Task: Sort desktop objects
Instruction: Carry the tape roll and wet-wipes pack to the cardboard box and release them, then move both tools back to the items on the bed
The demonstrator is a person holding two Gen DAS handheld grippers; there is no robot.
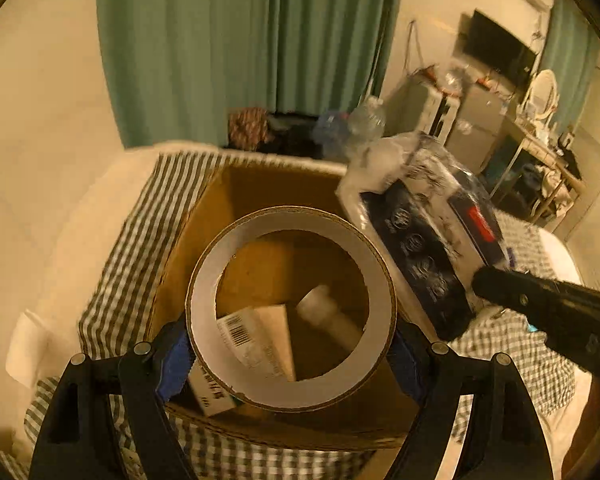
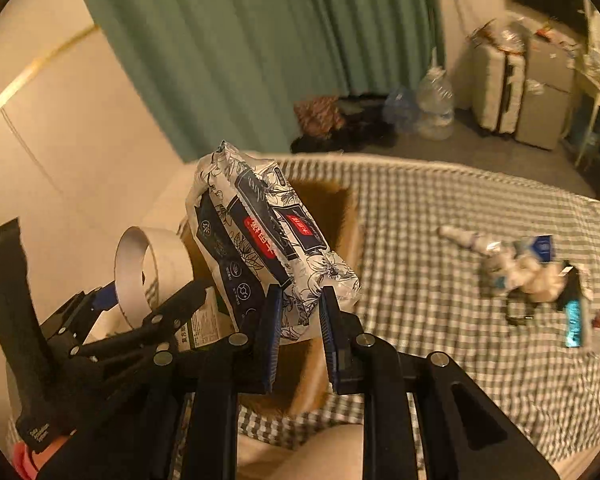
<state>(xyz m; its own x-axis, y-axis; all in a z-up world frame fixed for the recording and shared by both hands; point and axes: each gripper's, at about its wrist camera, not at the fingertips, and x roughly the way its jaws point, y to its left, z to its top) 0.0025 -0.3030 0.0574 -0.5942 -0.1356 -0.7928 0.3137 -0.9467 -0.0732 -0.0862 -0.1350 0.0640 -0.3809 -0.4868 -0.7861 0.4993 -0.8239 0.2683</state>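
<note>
My left gripper is shut on a wide roll of brown tape, held above an open cardboard box that sits on a checked cloth. Through the roll I see a barcoded packet and a white tube lying in the box. My right gripper is shut on the lower end of a soft tissue pack with a dark blue and white flower print. It hangs over the box beside the tape roll. In the left wrist view the tissue pack is at the right.
Several loose small items, among them a tube and a blue packet, lie on the checked cloth to the right. Behind are a green curtain, plastic bottles and suitcases on the floor. A desk stands at the far right.
</note>
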